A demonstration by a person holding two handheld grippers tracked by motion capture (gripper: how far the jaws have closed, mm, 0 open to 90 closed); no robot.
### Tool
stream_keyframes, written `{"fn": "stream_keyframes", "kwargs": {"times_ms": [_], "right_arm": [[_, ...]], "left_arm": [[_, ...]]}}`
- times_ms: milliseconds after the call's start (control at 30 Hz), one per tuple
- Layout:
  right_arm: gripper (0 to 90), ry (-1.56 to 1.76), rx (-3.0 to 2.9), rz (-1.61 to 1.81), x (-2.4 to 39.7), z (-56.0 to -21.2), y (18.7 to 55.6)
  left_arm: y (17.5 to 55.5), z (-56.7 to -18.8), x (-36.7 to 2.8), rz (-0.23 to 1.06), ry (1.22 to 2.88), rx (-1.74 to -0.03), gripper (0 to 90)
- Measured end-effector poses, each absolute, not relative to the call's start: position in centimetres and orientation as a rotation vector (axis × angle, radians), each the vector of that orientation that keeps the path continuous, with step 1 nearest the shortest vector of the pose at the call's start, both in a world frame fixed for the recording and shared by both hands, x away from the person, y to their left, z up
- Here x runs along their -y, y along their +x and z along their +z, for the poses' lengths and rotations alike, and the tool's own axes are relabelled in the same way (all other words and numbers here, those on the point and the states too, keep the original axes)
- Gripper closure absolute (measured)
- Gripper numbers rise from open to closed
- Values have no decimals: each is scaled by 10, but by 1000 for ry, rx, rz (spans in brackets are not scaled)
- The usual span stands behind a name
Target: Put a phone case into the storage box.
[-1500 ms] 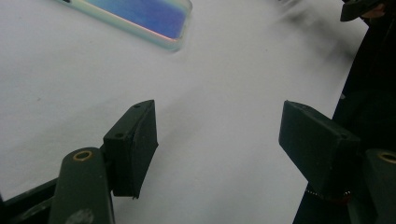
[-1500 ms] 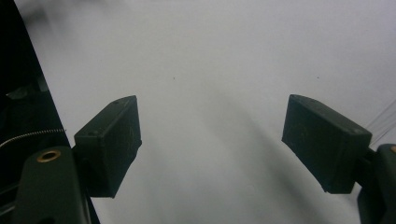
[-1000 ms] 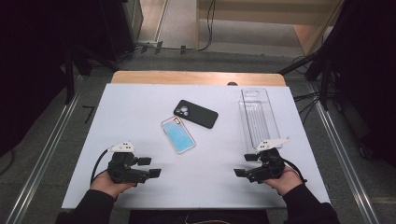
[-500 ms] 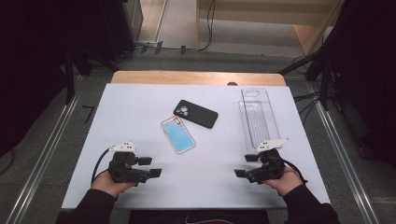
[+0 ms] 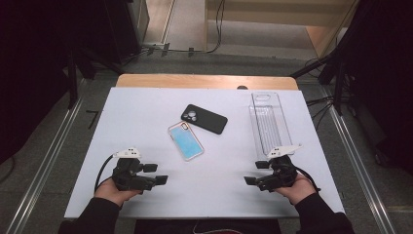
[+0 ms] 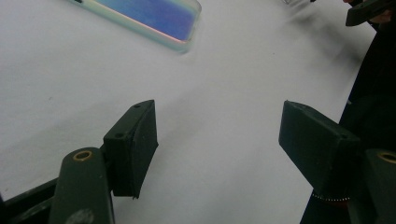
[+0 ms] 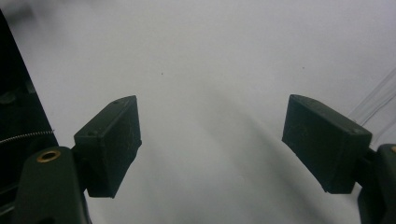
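A phone with a blue iridescent back [image 5: 185, 140] lies flat at the middle of the white table [image 5: 146, 112], and a black phone case [image 5: 204, 118] lies just behind it, touching its far end. Near the front left, my left gripper [image 5: 157, 174] rests open on the table, pointing right, with nothing between its jaws. The same gripper [image 6: 217, 133] shows bare tabletop between its pads, with the blue phone [image 6: 149, 18] ahead to the left. At the front right my right gripper [image 5: 252, 173] points left, open and empty. Its own view has that gripper [image 7: 210, 140] over bare table.
A clear plastic tray [image 5: 269, 122] lies lengthwise at the right side of the table, just behind my right hand. A wooden strip [image 5: 204, 81] borders the table's far edge. Metal rails [image 5: 53, 146] run along both sides on the floor. The other gripper's jaw [image 6: 369, 10] shows top right in the left gripper view.
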State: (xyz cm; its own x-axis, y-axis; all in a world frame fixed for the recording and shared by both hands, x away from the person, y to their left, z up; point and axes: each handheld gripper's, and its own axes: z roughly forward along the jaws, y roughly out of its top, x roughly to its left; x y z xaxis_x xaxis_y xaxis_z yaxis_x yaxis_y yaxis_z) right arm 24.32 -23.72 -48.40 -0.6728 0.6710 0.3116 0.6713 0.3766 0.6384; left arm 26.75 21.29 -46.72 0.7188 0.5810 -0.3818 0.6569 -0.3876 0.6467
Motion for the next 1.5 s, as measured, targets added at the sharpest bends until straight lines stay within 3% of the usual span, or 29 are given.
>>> {"fn": "stream_keyframes", "kwargs": {"times_ms": [767, 1500], "right_arm": [[171, -1388, 2632, -1284, 210, -459, 246], [172, -1399, 2637, -1277, 180, -460, 266]], "left_arm": [[268, -466, -212, -120, 2077, -944, 280], [268, -466, -212, -124, 2084, -942, 280]]}}
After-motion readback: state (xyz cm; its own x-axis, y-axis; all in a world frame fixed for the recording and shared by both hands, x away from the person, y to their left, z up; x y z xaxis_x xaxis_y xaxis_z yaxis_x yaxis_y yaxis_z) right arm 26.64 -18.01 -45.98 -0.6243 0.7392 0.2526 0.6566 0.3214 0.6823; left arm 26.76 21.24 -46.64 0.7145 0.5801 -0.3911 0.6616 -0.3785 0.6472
